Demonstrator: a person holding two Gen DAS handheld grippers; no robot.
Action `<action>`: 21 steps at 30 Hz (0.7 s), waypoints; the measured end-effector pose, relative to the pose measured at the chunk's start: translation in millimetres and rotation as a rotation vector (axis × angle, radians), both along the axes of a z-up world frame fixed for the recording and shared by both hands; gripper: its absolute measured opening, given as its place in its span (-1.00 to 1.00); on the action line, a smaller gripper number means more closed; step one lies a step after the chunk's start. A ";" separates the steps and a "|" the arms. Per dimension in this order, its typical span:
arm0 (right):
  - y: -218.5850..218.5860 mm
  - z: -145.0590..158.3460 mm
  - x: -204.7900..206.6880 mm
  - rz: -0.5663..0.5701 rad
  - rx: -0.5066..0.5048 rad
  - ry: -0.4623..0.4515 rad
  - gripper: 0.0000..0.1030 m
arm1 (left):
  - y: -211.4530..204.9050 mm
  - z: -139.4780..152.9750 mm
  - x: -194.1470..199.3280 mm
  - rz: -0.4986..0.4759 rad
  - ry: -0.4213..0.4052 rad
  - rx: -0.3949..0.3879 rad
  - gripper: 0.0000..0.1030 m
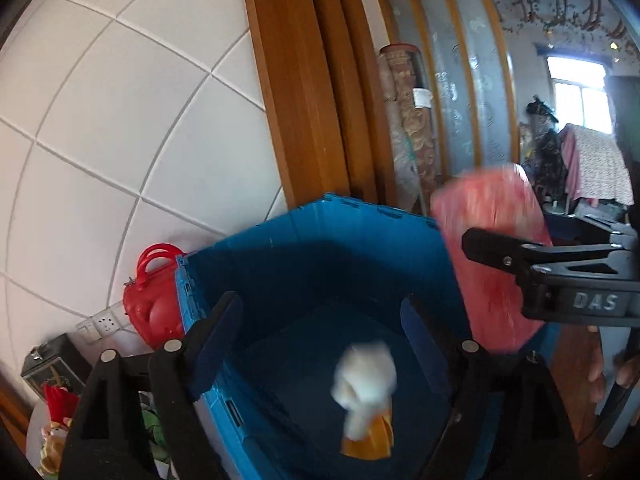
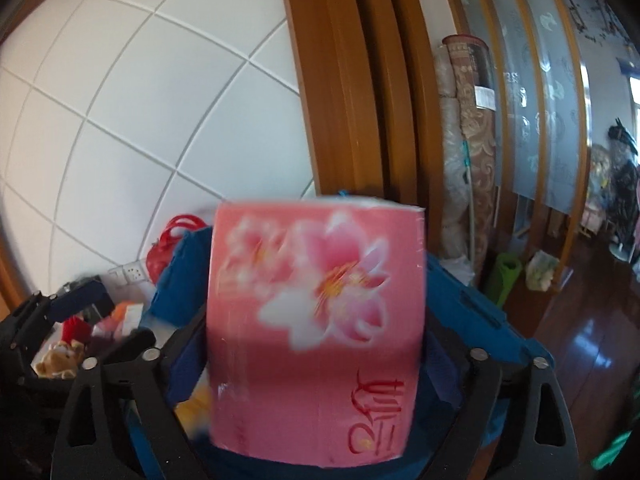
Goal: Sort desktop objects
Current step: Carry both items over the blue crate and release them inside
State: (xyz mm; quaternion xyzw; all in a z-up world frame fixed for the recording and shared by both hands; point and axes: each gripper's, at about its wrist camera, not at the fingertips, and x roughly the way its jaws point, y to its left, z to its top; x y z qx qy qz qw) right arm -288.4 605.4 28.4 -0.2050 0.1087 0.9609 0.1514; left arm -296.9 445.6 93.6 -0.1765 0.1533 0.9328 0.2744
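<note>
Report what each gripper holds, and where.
Nothing, it seems: left gripper open over the white item; pink pack blurred, loose inside the open right gripper.

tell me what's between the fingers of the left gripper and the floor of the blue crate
A blurred white and orange object, apparently in mid-air over the blue crate, with no finger touching it. The left wrist view shows this; the left gripper is open.

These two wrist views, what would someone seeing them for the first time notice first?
The pink flower-printed pack fills the middle of the right wrist view, blurred, between the right gripper's wide-open jaws and above the blue crate. In the left wrist view a blurred white and orange object shows inside the crate, between the open left gripper's fingers. A red handbag-shaped case sits just left of the crate.
</note>
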 end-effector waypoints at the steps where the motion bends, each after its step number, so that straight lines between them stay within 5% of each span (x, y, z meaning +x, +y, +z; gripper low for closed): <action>1: 5.1 0.6 -2.0 0.000 0.003 0.009 0.99 | 4.3 -2.7 -0.1 0.001 0.005 -0.014 0.58; 8: 17.6 0.9 3.9 0.003 -0.015 0.061 0.99 | -1.6 -12.2 -1.3 0.062 0.008 -0.021 0.58; 21: -24.9 -24.0 33.5 0.079 -0.026 0.081 1.00 | -48.1 -26.5 22.9 0.199 0.054 -0.041 0.58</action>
